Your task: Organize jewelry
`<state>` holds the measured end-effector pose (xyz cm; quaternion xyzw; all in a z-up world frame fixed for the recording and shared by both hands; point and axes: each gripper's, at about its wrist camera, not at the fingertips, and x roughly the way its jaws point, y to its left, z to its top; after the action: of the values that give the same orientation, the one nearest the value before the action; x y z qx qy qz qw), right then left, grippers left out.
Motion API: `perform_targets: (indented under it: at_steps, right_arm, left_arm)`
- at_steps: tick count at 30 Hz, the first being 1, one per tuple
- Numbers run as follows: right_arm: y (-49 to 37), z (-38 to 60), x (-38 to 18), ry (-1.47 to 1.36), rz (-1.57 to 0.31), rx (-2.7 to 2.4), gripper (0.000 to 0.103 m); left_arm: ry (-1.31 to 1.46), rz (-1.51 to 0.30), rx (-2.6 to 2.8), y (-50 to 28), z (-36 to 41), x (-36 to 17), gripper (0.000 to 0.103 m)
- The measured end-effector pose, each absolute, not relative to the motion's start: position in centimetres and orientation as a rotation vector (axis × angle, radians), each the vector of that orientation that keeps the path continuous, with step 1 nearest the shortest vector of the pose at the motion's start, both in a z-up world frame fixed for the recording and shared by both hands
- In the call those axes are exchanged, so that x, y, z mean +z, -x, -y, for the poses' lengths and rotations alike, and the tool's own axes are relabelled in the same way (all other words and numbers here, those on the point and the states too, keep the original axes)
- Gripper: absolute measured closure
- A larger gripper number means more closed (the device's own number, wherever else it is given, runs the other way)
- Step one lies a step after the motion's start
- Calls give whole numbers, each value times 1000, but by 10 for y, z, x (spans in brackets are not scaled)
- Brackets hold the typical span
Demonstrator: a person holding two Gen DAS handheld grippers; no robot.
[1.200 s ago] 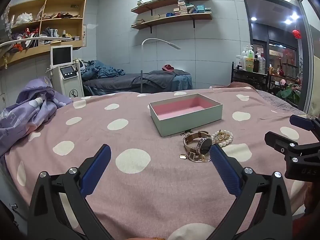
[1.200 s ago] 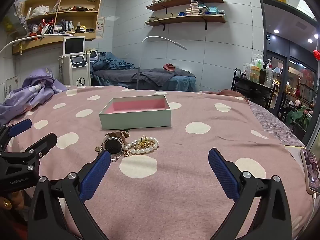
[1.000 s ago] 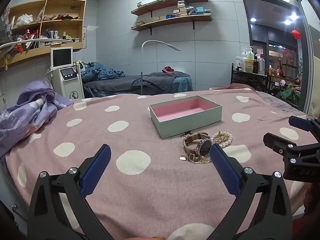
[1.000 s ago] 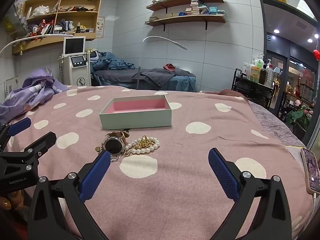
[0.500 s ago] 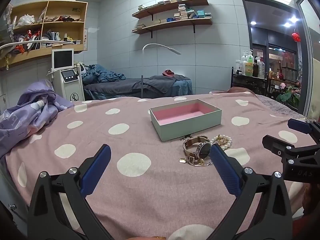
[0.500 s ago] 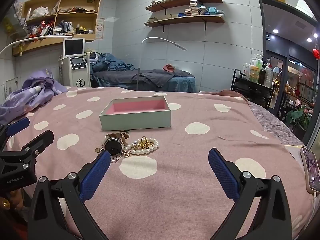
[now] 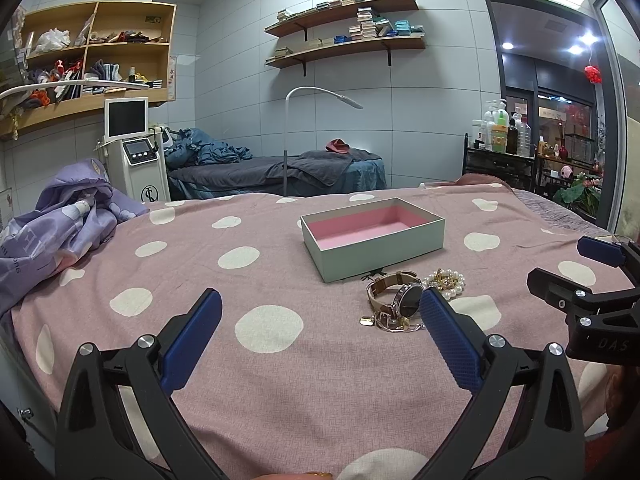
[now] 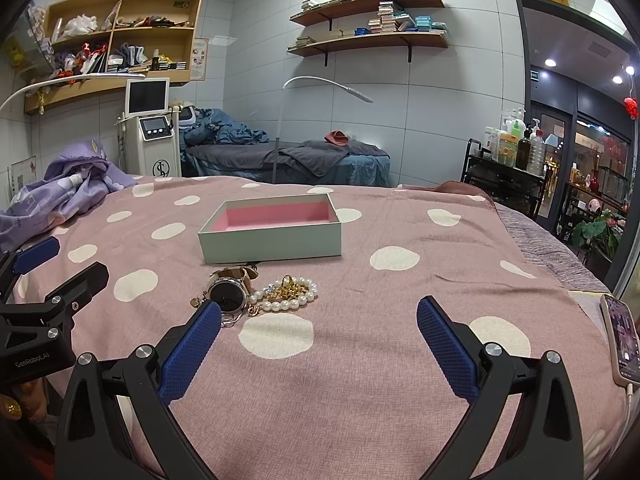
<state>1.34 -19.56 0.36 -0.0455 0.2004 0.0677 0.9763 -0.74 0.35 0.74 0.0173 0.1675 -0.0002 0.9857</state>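
An open pale-green box with a pink lining (image 7: 374, 240) (image 8: 272, 230) sits on the pink polka-dot blanket (image 7: 260, 272). Just in front of it lie a wristwatch with a tan strap (image 7: 396, 294) (image 8: 228, 294), a pearl bracelet with gold pieces (image 7: 446, 280) (image 8: 288, 292) and small gold items (image 7: 382, 322). My left gripper (image 7: 318, 316) is open and empty, hovering near the blanket, its right finger beside the watch. My right gripper (image 8: 318, 328) is open and empty, the jewelry by its left finger. Each gripper shows at the other view's edge.
A crumpled purple quilt (image 7: 60, 220) lies at the left of the bed. A phone (image 8: 620, 344) rests at the bed's right edge. Behind stand a treatment machine (image 7: 134, 152), a massage bed (image 7: 280, 172), a floor lamp and a bottle cart (image 7: 500, 160).
Both views have tilted slightly, so the box and jewelry sit a little lower in the left wrist view. The jewelry and box have not moved. Both grippers stay open.
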Motion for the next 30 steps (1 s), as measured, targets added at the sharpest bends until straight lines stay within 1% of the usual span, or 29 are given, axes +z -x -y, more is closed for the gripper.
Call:
perform_targets:
  at_steps: [30]
  right_arm:
    - [-14,194,3,95,-407,138,7]
  left_arm:
    - [-32,-342,2,5,-4,6,5]
